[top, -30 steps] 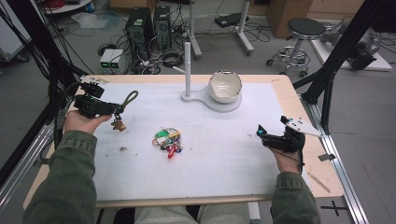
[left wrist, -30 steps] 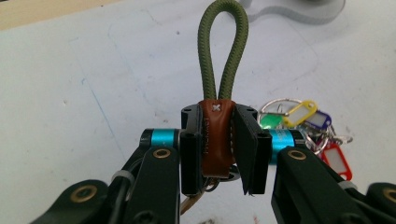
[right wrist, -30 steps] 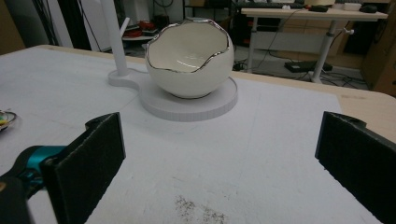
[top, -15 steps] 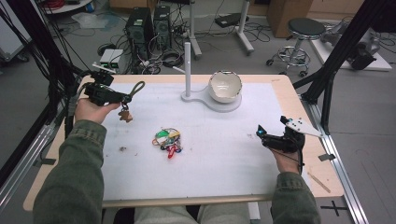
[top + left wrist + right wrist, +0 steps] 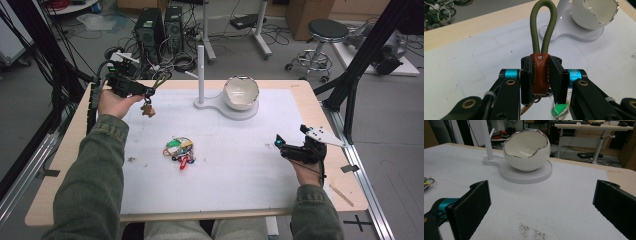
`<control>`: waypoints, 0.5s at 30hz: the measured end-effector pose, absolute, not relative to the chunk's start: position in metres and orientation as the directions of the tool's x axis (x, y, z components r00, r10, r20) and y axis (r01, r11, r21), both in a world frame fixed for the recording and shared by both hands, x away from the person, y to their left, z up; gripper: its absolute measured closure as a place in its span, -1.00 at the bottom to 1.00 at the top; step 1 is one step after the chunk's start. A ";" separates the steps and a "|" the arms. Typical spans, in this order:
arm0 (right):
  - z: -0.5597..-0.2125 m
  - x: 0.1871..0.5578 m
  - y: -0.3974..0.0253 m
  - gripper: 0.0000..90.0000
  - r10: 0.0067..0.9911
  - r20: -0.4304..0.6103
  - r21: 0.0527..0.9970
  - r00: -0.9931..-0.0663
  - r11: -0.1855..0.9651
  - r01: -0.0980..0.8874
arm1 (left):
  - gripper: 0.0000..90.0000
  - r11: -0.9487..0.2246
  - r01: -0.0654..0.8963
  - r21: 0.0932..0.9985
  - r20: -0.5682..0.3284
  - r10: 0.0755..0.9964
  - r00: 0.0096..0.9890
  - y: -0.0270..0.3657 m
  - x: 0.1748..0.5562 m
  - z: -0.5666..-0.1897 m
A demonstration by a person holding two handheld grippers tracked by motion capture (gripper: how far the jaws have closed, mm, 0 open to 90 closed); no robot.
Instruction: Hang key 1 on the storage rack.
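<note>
My left gripper [image 5: 141, 91] is held above the far left of the table, shut on a keychain. Its jaws pinch a brown leather tab [image 5: 540, 75], and an olive green cord loop [image 5: 543, 27] sticks out ahead of them. A small brown charm [image 5: 148, 109] dangles under the gripper. To its right stands a white stand with an upright post [image 5: 201, 70] and a white egg-shaped bowl [image 5: 241, 92], also the bowl [image 5: 526, 150] ahead of my right gripper. My right gripper [image 5: 279, 144] rests low at the right edge, open, with nothing between its pads [image 5: 475, 205].
A bundle of coloured keys and tags [image 5: 180, 149] lies mid-table on the white mat [image 5: 240, 180]. Specks of dirt [image 5: 531, 232] mark the mat in front of the right gripper. A wooden stick [image 5: 341, 195] lies near the table's right front corner.
The left gripper has moved right and farther away toward the stand, carrying the keychain. The right gripper has stayed still.
</note>
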State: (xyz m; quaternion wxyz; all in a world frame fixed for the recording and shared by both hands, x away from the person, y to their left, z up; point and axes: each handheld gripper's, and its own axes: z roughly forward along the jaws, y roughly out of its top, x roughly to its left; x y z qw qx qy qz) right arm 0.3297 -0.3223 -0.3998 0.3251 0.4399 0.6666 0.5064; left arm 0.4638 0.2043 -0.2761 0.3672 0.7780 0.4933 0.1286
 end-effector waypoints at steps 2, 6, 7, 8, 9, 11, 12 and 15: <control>-0.400 0.329 -0.323 -0.99 0.916 0.013 0.961 -0.400 0.098 0.257 | 0.62 -0.244 0.675 0.696 -0.160 0.864 0.477 0.202 0.469 -0.276; -0.399 0.327 -0.325 -0.99 0.916 0.019 0.963 -0.400 0.090 0.253 | 0.61 -0.203 0.684 0.700 -0.198 0.866 0.460 0.202 0.478 -0.280; -0.399 0.327 -0.325 -0.99 0.917 0.017 0.963 -0.399 0.092 0.253 | 0.61 -0.196 0.687 0.700 -0.201 0.869 0.452 0.202 0.480 -0.281; -0.399 0.327 -0.326 -0.99 0.917 0.020 0.963 -0.399 0.089 0.254 | 0.61 -0.191 0.691 0.697 -0.205 0.870 0.448 0.203 0.482 -0.283; -0.399 0.327 -0.326 -0.99 0.917 0.022 0.963 -0.399 0.088 0.255 | 0.61 -0.186 0.696 0.694 -0.211 0.872 0.442 0.204 0.484 -0.284; -0.399 0.327 -0.326 -0.99 0.917 0.022 0.963 -0.399 0.088 0.255 | 0.62 -0.170 0.699 0.695 -0.222 0.874 0.433 0.204 0.486 -0.286; -0.399 0.328 -0.326 -0.99 0.916 0.021 0.963 -0.400 0.089 0.254 | 0.61 -0.164 0.699 0.696 -0.234 0.868 0.437 0.205 0.487 -0.287; -0.399 0.328 -0.325 -0.99 0.916 0.024 0.963 -0.401 0.086 0.256 | 0.61 -0.137 0.697 0.704 -0.263 0.861 0.435 0.204 0.490 -0.288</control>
